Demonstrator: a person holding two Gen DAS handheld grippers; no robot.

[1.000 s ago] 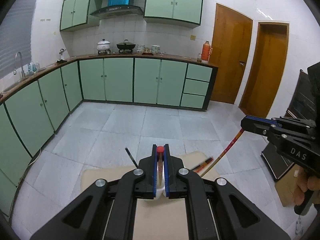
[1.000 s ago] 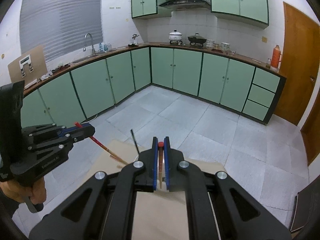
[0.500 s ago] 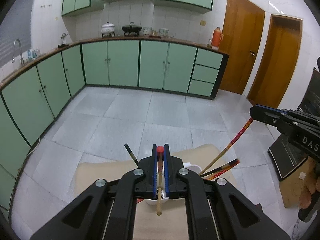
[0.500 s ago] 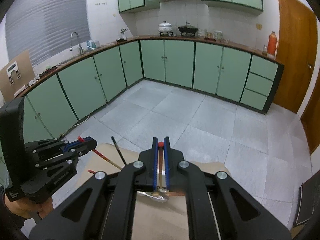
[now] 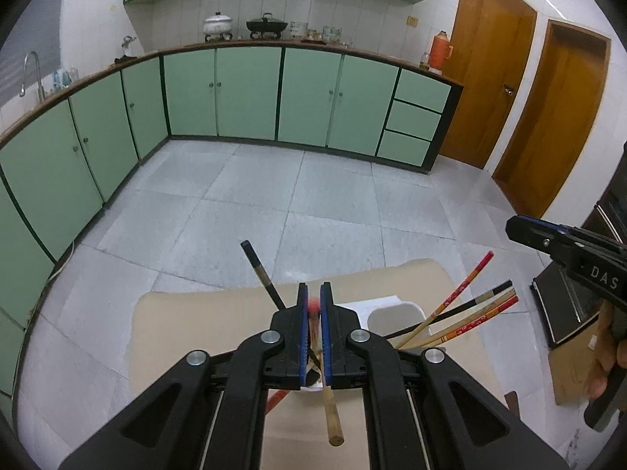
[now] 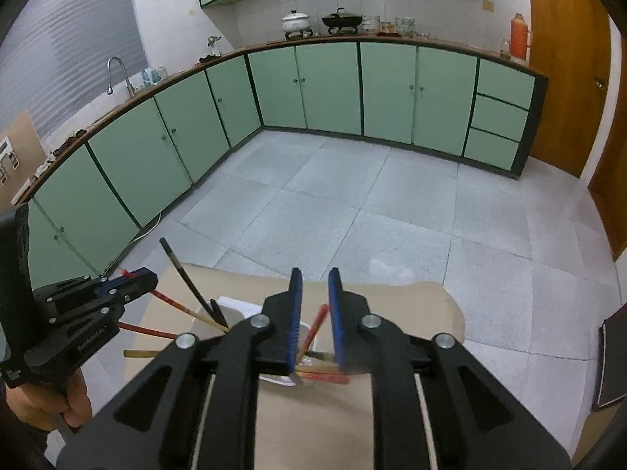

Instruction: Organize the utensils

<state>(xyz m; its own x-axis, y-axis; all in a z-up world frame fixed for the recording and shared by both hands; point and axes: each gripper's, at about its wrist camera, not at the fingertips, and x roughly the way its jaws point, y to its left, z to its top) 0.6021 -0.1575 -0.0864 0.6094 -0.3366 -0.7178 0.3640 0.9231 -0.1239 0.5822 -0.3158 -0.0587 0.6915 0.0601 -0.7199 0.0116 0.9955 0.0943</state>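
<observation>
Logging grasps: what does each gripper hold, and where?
Left gripper pinches a chopstick near its red-tipped end. Right gripper is open, holding nothing.

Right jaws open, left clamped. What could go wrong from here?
1. The red painted chopstick sits loose and tilted between the right gripper's open jaws; it may miss the white plastic utensil holder.
2. The left gripper pinches its red-tipped wooden chopstick near the top; it could pivot.

We see pale green cabinets [image 5: 250, 94] under a brown counter [image 6: 352, 39], grey floor tiles [image 5: 313, 203], white tiled walls [image 6: 431, 4] and two wooden doors [image 5: 490, 78].
</observation>
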